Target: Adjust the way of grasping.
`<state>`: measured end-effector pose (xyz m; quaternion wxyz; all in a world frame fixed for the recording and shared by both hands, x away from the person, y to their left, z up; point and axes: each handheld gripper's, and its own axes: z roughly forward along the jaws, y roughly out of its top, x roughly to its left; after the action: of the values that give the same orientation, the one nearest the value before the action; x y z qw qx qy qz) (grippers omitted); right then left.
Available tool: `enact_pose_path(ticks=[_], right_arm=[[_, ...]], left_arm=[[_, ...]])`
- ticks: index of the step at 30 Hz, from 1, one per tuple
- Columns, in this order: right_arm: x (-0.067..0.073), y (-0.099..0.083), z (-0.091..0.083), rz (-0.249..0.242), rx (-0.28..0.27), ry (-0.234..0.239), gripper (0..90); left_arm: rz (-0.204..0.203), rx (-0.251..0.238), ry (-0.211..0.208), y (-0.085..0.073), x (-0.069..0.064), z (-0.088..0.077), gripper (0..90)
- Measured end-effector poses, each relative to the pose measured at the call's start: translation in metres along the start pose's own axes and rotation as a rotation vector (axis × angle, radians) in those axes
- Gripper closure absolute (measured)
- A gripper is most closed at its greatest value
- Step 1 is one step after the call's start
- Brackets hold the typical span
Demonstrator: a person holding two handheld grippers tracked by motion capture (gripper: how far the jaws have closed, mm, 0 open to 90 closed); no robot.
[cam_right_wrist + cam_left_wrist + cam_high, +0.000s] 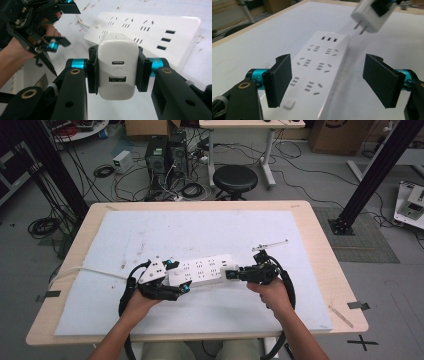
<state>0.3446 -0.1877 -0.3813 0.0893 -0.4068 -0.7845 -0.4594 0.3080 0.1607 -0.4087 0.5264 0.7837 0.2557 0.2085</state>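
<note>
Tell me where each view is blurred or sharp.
Left gripper view: the power strip smears along its right edge and the charger above is soft. Right gripper view: the charger is crisp, the strip behind slightly soft. High view: evenly lit, sharp enough.

White charger point(117, 70) hovers above white power strip point(200, 269).

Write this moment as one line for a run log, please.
right tool: shut on white charger | left tool: open, astride power strip | charger: above strip's end, unplugged

Lab: floor cables point(115, 180), computer towers point(167, 155)
</note>
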Motion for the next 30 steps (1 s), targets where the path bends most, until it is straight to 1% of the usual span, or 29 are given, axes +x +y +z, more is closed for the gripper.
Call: enact_pose_path(ticks=[2,3,5,6,9,10,12,15,16,19,20,23,24,27,30], right_arm=[[0.001,-0.001,-0.003,-0.025,0.0,-0.015,63.2],[0.001,-0.002,-0.004,-0.044,0.001,-0.035,63.2],[0.001,-0.003,-0.006,-0.063,0.011,-0.069,63.2],[0.001,-0.003,-0.007,-0.072,0.007,-0.084,63.2],[-0.001,-0.006,-0.013,-0.07,0.007,-0.122,63.2],[-0.003,-0.007,-0.015,-0.081,0.002,-0.135,63.2],[-0.004,-0.008,-0.02,-0.078,0.005,-0.155,63.2],[-0.004,-0.01,-0.028,-0.102,0.0,-0.187,63.2],[-0.004,-0.01,-0.03,-0.101,0.005,-0.196,63.2],[-0.003,-0.009,-0.036,-0.13,0.017,-0.233,63.2],[-0.003,-0.009,-0.036,-0.13,0.017,-0.233,63.2],[-0.004,-0.007,-0.041,-0.176,0.054,-0.278,63.2],[-0.003,-0.006,-0.042,-0.185,0.065,-0.284,63.2],[-0.003,-0.004,-0.044,-0.22,0.087,-0.28,63.2],[-0.003,0.0,-0.045,-0.26,0.122,-0.287,63.2]], left_arm=[[-0.025,-0.012,0.029,-0.004,0.003,-0.003,23.5],[-0.032,-0.011,0.037,-0.006,0.005,-0.005,23.5],[-0.049,-0.017,0.058,-0.008,0.007,-0.008,23.5],[-0.054,-0.02,0.068,-0.008,0.009,-0.01,23.5],[-0.073,-0.029,0.092,-0.009,0.013,-0.016,23.5],[-0.08,-0.031,0.095,-0.009,0.013,-0.017,23.5],[-0.092,-0.036,0.112,-0.009,0.016,-0.022,23.5],[-0.105,-0.044,0.128,-0.009,0.018,-0.029,23.6],[-0.107,-0.045,0.135,-0.009,0.019,-0.032,23.5],[-0.12,-0.051,0.153,-0.011,0.022,-0.04,23.5],[-0.12,-0.051,0.153,-0.011,0.022,-0.04,23.6],[-0.128,-0.055,0.159,-0.013,0.025,-0.045,23.6],[-0.131,-0.058,0.16,-0.013,0.026,-0.046,23.5],[-0.14,-0.071,0.164,-0.012,0.027,-0.048,23.5],[-0.131,-0.081,0.155,-0.011,0.028,-0.05,23.5]])
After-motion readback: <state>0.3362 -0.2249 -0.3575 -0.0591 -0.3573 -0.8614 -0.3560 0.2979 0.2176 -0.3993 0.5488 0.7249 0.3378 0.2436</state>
